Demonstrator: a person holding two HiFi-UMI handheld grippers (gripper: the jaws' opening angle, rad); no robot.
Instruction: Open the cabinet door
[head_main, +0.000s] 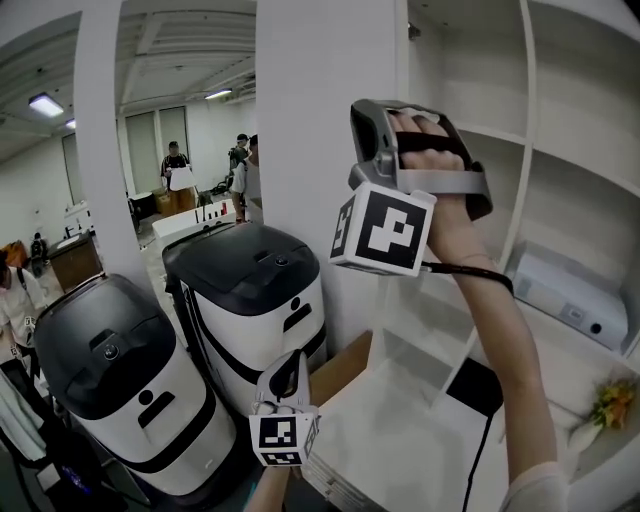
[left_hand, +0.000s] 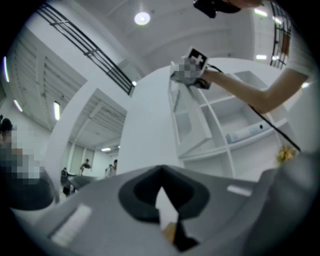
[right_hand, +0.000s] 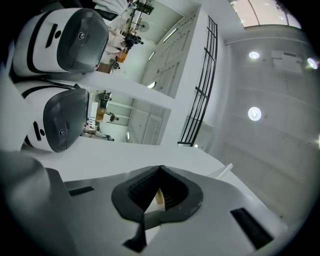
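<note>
The tall white cabinet door (head_main: 322, 120) stands swung out, edge toward me, and the white shelves (head_main: 560, 180) behind it are exposed. My right gripper (head_main: 374, 118) is raised high beside the door's free edge, pointing up; whether it touches the door is hidden. In the right gripper view its jaws (right_hand: 160, 172) are shut, and nothing I can make out is held. My left gripper (head_main: 288, 372) hangs low in front of the door's foot. In the left gripper view its jaws (left_hand: 161, 172) meet, facing the door (left_hand: 145, 130) and the raised right gripper (left_hand: 189, 67).
Two black-topped white machines (head_main: 255, 300) (head_main: 110, 385) stand left of the door. A cardboard box (head_main: 340, 365) lies at its base. On the shelves are a white device (head_main: 570, 295) and orange flowers (head_main: 612, 402). People (head_main: 175, 165) stand far back.
</note>
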